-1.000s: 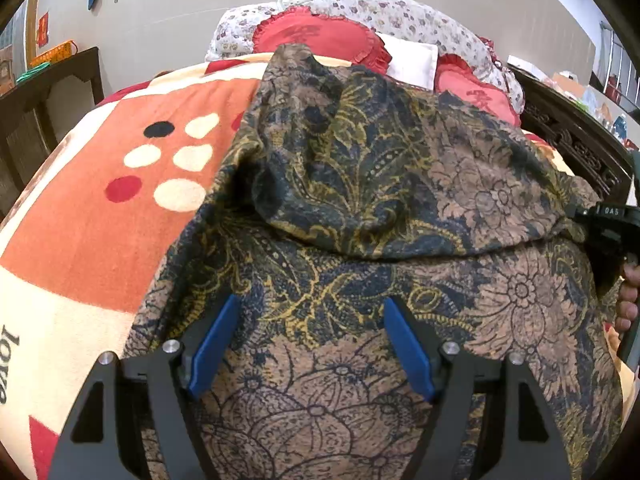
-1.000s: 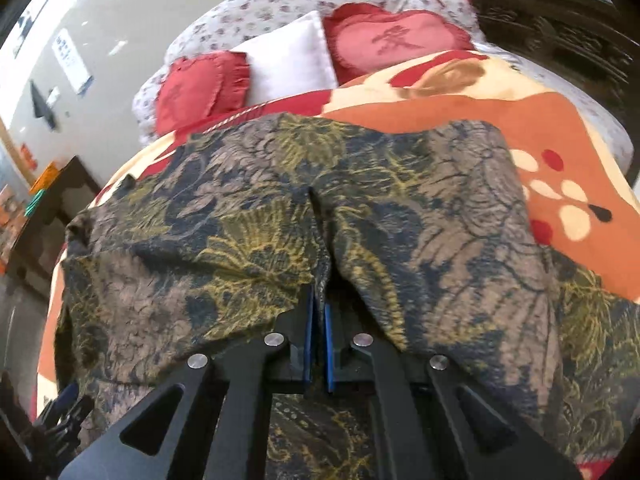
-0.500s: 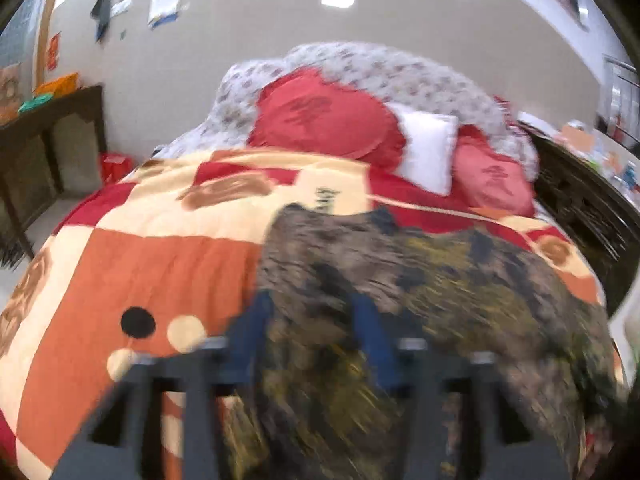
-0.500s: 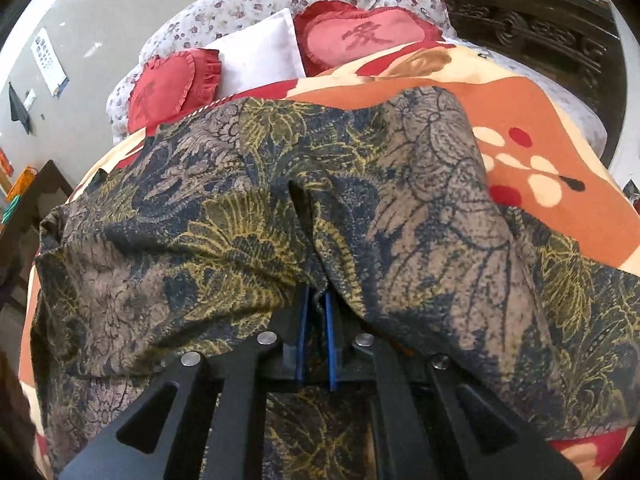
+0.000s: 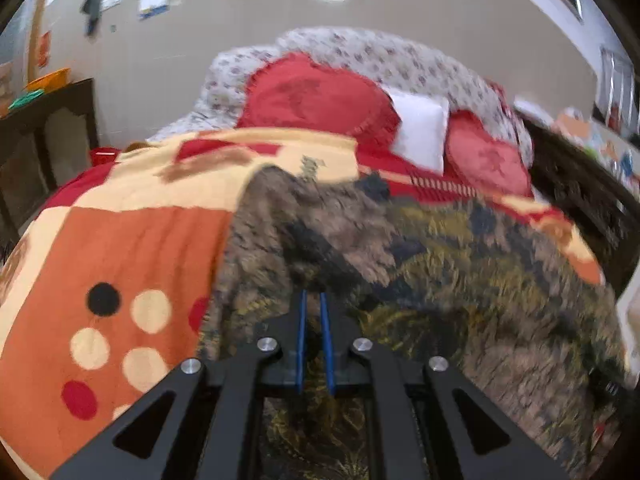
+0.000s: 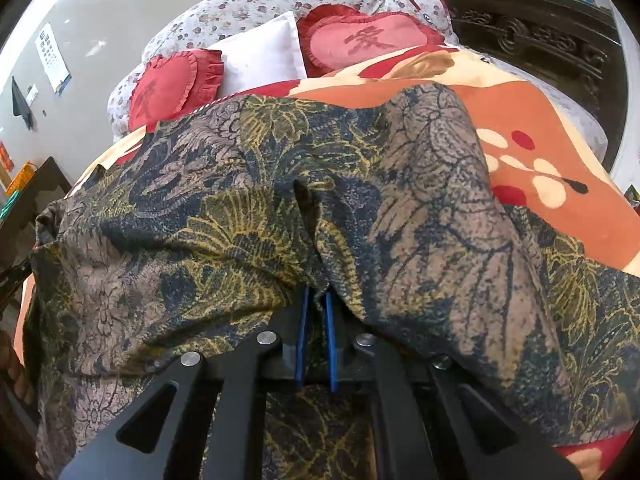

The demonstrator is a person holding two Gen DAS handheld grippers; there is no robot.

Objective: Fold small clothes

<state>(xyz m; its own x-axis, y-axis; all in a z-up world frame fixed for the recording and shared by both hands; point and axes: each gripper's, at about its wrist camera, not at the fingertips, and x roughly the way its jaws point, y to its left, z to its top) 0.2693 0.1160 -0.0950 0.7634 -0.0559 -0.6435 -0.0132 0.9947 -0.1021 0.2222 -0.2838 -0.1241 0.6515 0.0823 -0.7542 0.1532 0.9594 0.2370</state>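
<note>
A dark floral garment (image 5: 460,264), navy, brown and gold, lies spread over the bed's orange patterned blanket (image 5: 132,248). My left gripper (image 5: 313,300) is shut on a raised fold of the garment near its left edge; the view is blurred. In the right wrist view the same garment (image 6: 224,216) bunches up over my right gripper (image 6: 316,300), which is shut on a pinched fold of it. The blue pads (image 6: 330,332) are nearly together with cloth between them.
Red heart cushions (image 6: 360,40) and a white pillow (image 6: 264,56) lie at the head of the bed. A dark carved wooden bed frame (image 6: 532,36) runs along the right side. A dark wooden table (image 5: 44,136) stands to the left.
My left gripper closed from wide open onto a fold of the garment and lifted it. My right gripper stayed shut on its fold and rose slightly.
</note>
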